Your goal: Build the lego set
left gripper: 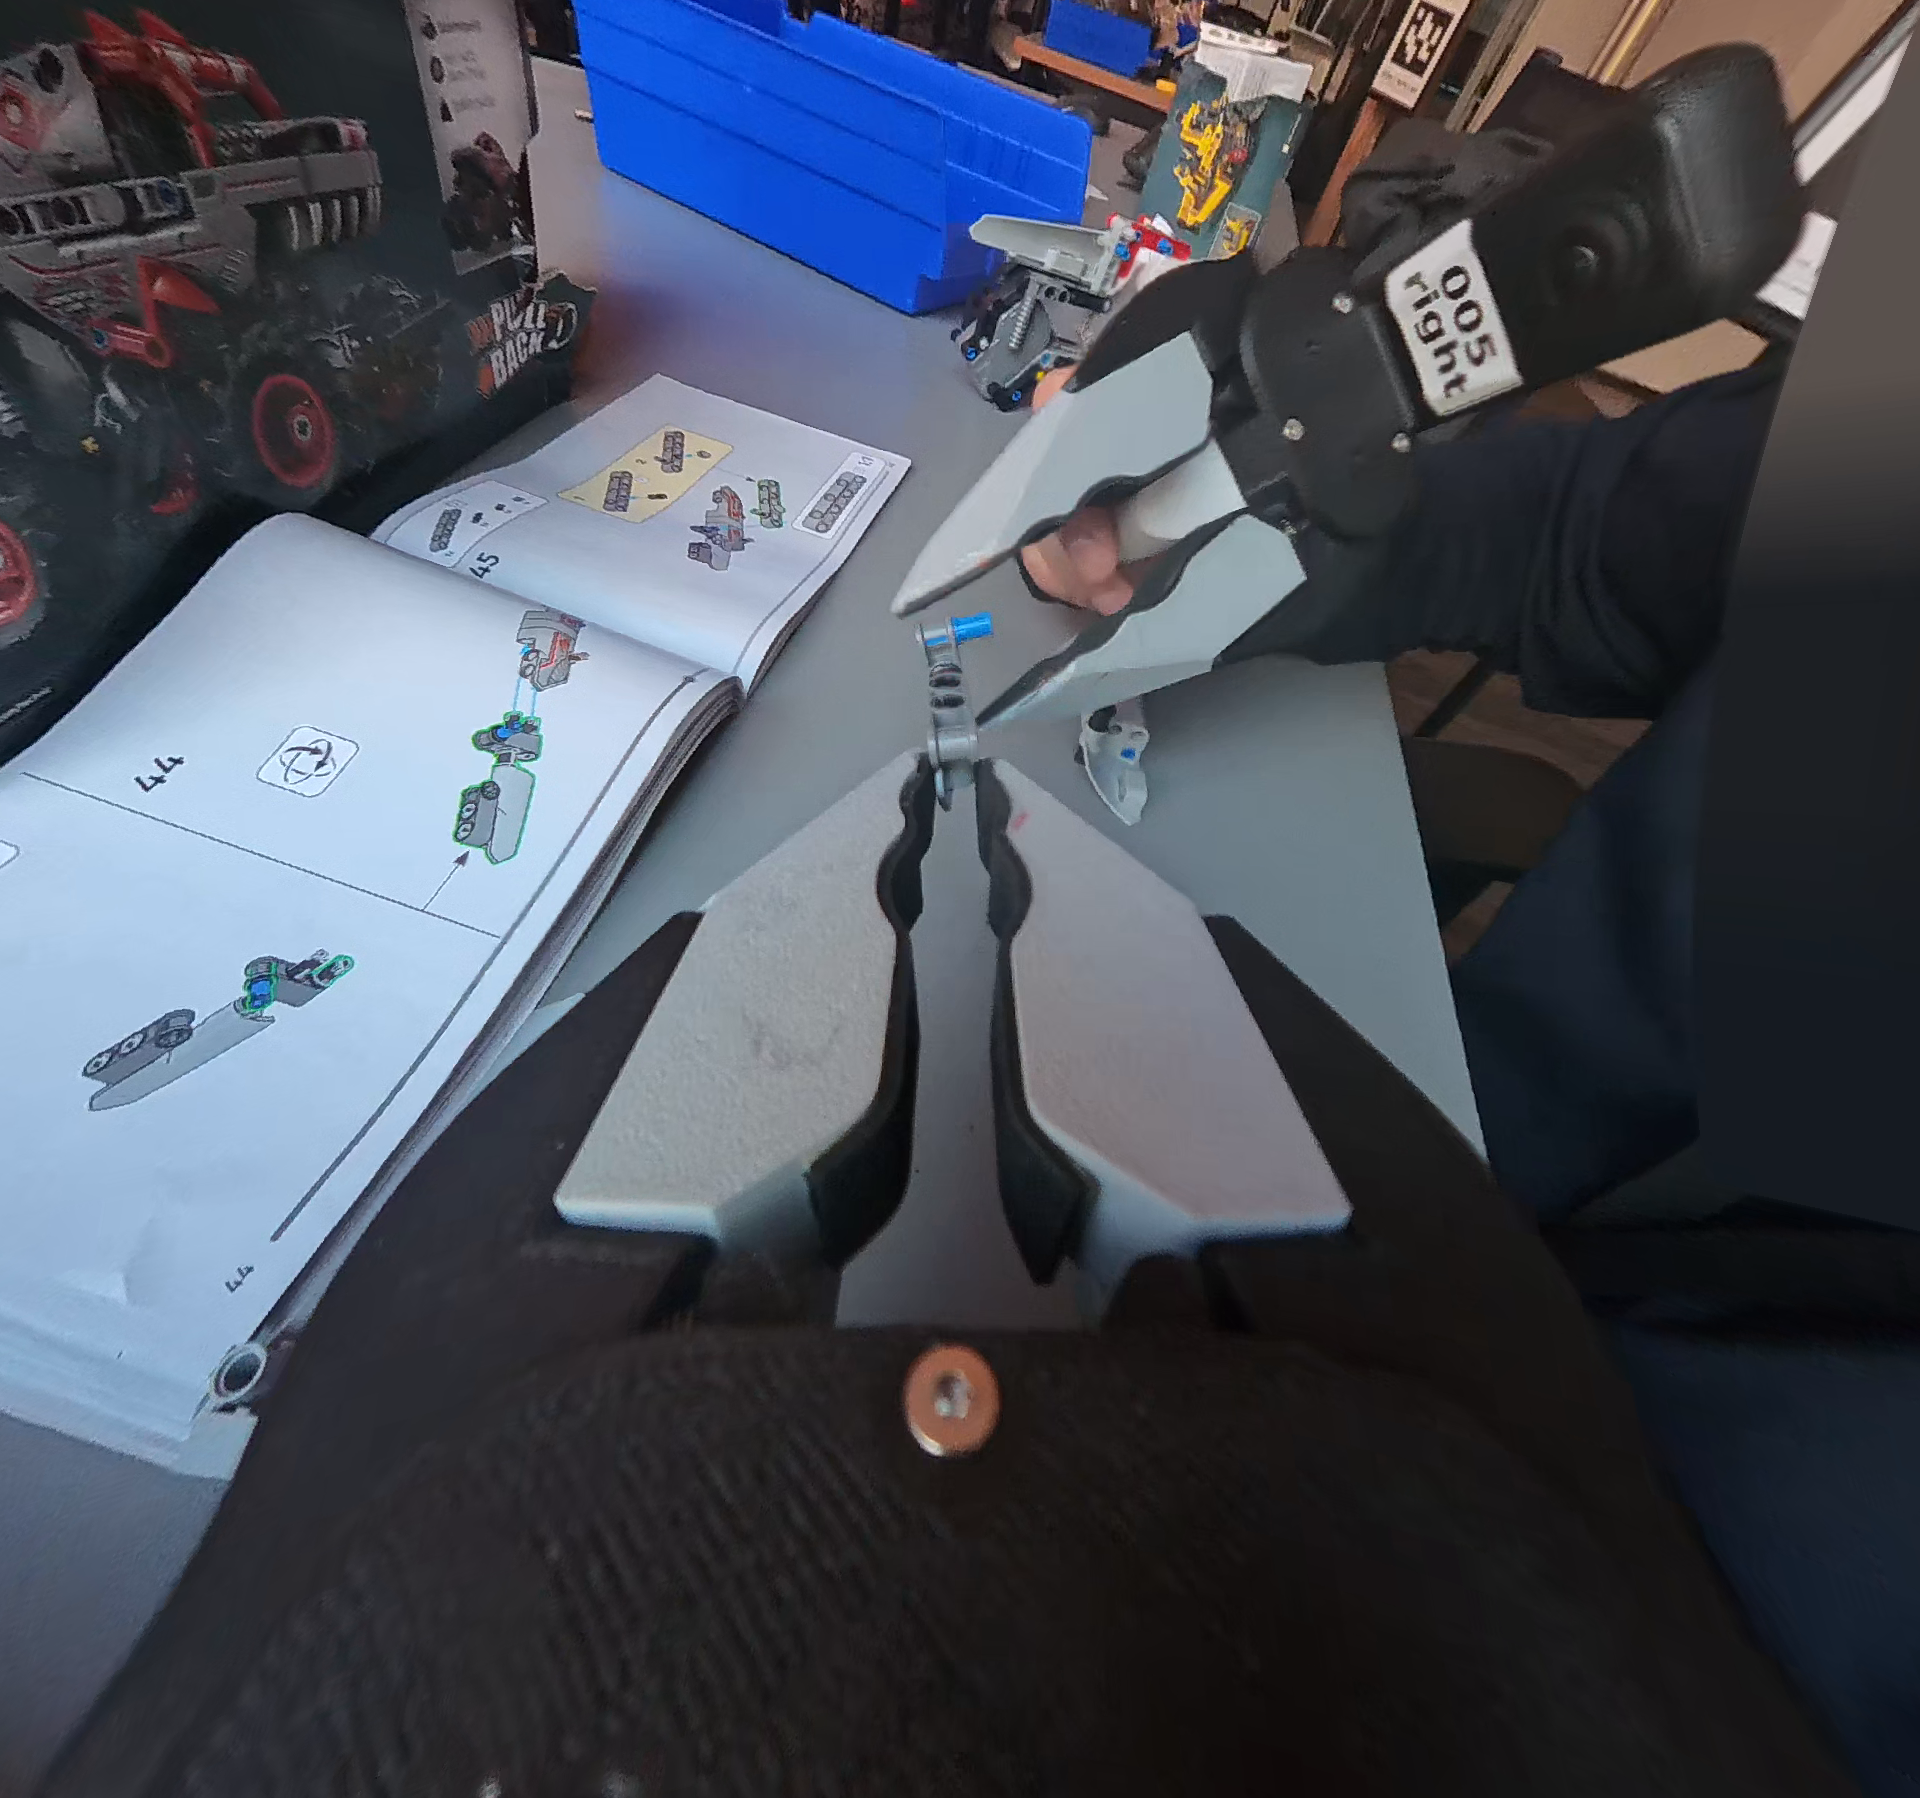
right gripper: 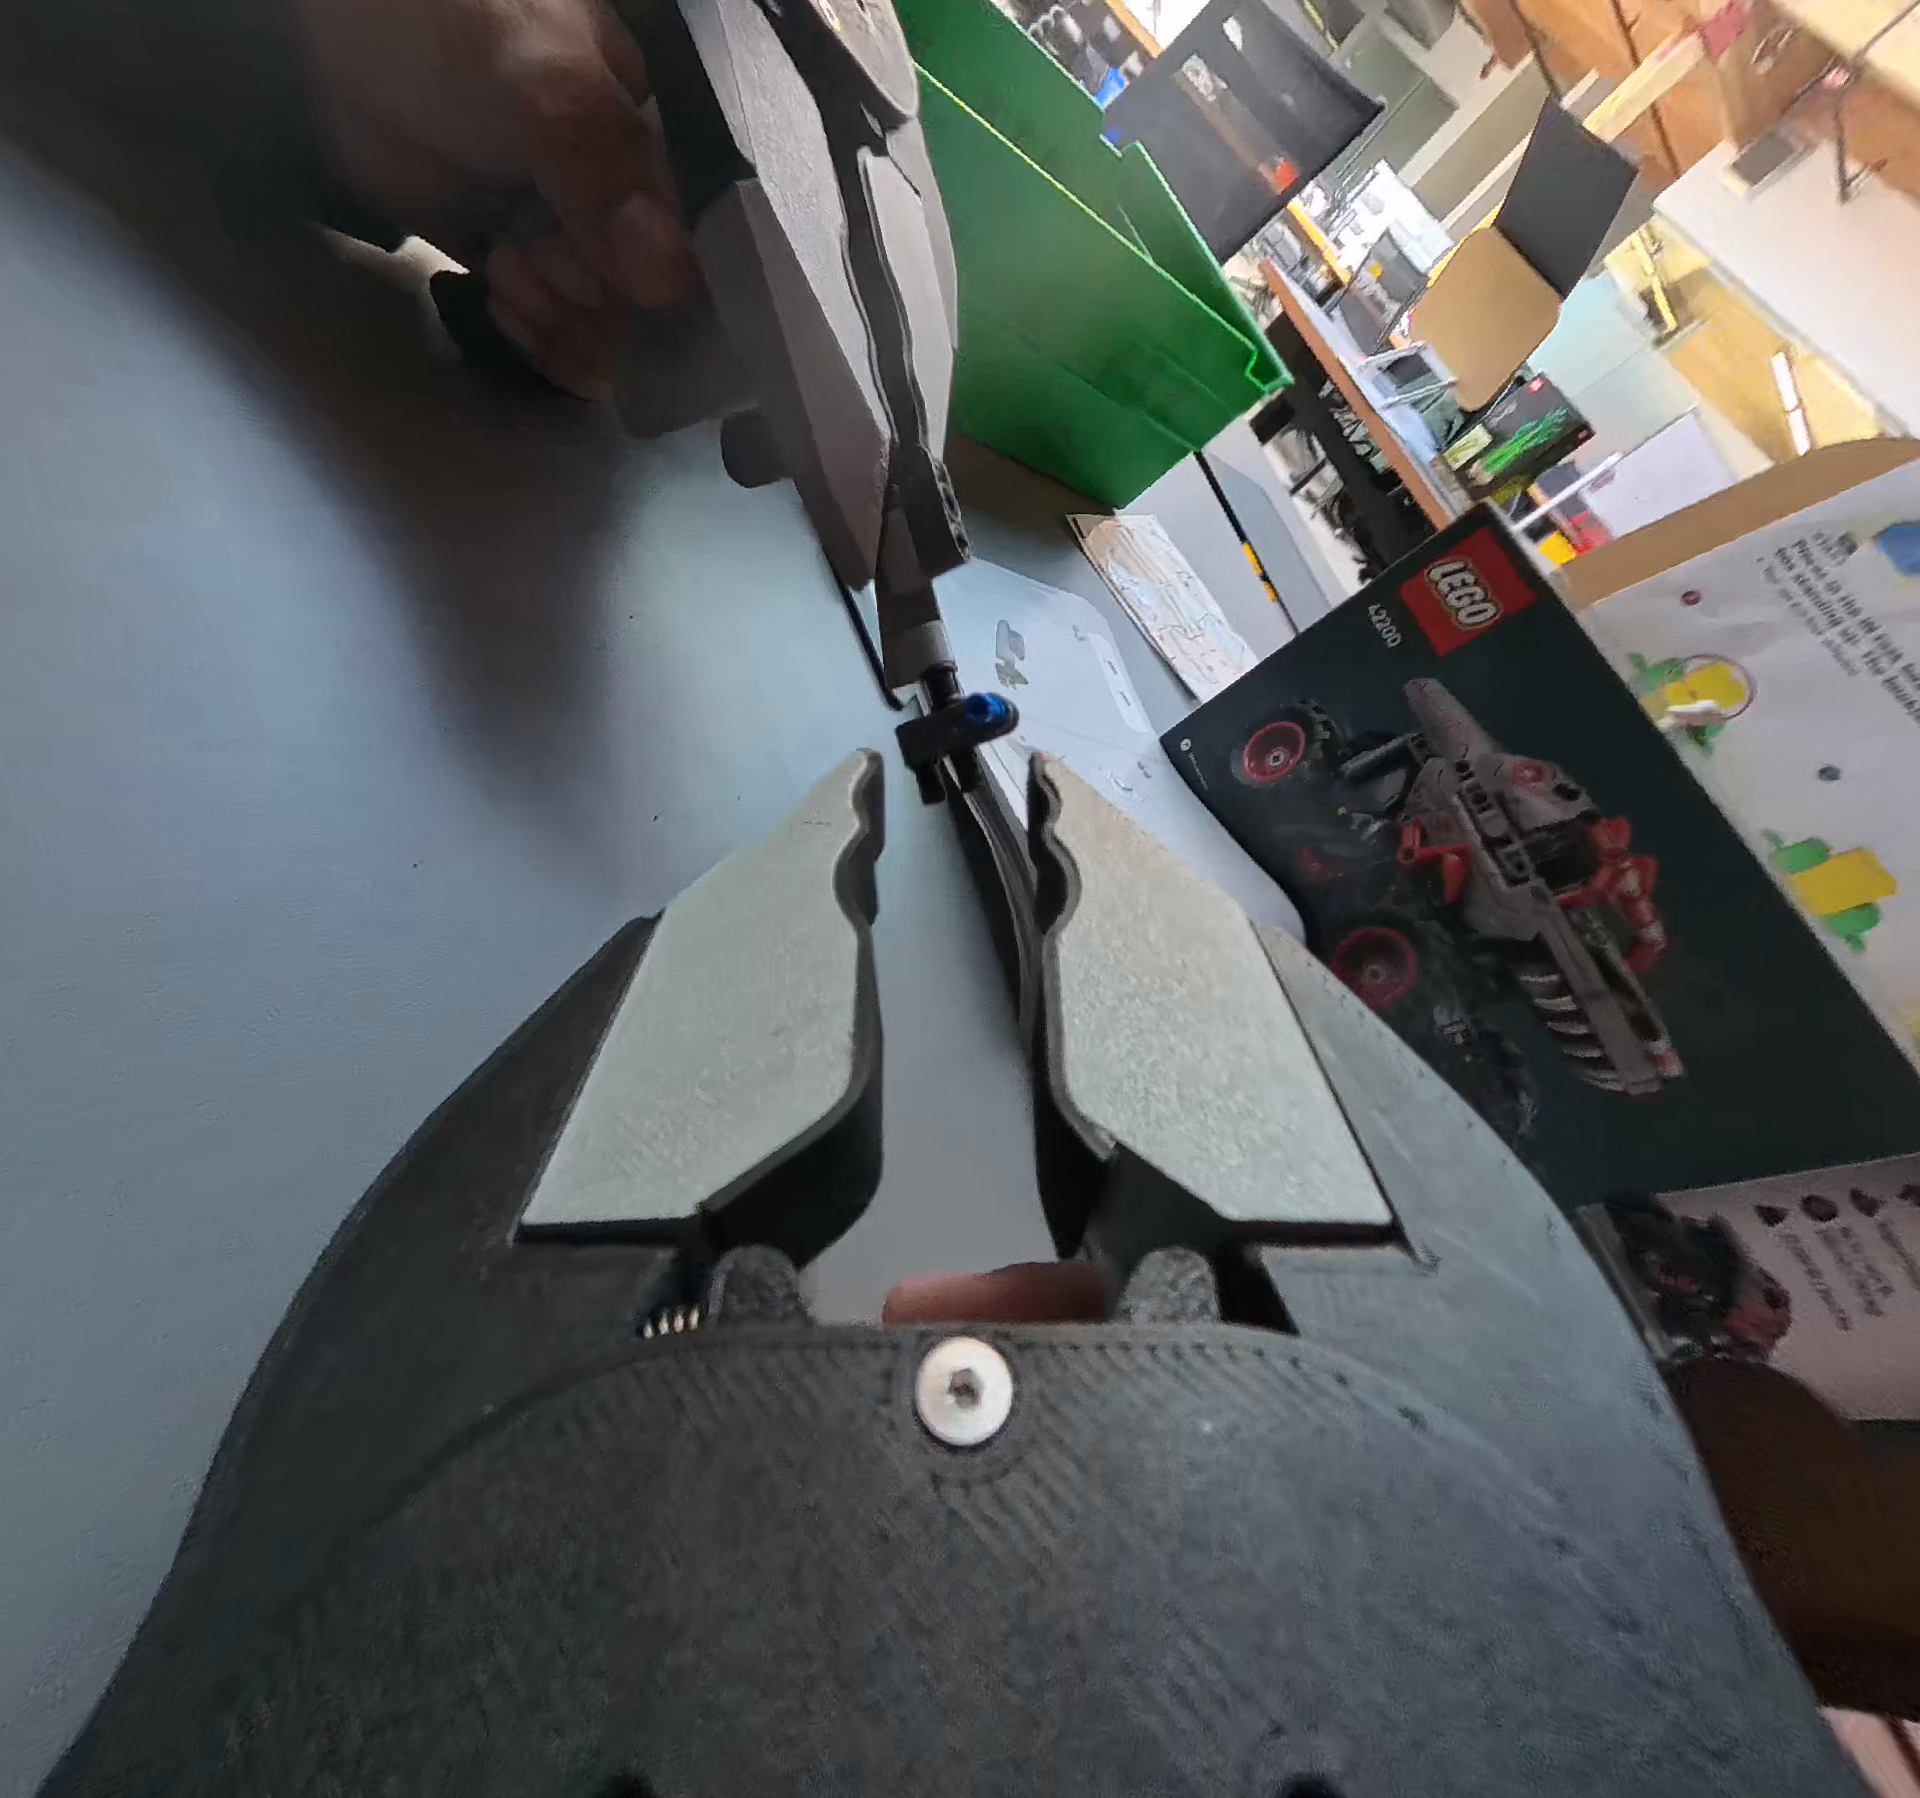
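Lego piece [left gripper: 948, 709] pinched by left tongs [left gripper: 951, 780]; right tongs [right gripper: 956, 782] agape above grey table [left gripper: 790, 335].

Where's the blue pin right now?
The blue pin sits at the top of the small grey assembly that the left gripper pinches above the table, just ahead of the open right gripper, right of the instruction booklet.
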Available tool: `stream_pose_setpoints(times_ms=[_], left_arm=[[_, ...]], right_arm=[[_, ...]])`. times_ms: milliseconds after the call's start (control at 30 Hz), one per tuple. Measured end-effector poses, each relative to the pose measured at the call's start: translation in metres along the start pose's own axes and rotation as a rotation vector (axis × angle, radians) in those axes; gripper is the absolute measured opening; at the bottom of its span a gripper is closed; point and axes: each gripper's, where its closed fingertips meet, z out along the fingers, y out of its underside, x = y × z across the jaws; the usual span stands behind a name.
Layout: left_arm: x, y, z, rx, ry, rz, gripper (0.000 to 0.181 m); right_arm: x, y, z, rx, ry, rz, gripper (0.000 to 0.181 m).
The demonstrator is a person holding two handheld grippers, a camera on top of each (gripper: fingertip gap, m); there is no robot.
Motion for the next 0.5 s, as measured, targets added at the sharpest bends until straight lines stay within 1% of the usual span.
stream_pose_setpoints(times_ms=[133, 333, 500], left_arm=[[0.001, -0.001, 0.000, 0.009, 0.017, -0.022, 0.005], [0.003, -0.002, 0.000, 0.017, 0.025, -0.016, 0.005], [0.008, -0.005, 0.000, 0.032, 0.063, -0.027, 0.005]], right_arm=[[0.001, 0.003, 0.002, -0.002, -0.030, 0.085, 0.026], [-0.004, -0.005, 0.000, 0.053, -0.134, 0.243, 0.016], [-0.008, -0.007, 0.000, 0.075, -0.235, 0.374, 0.013]])
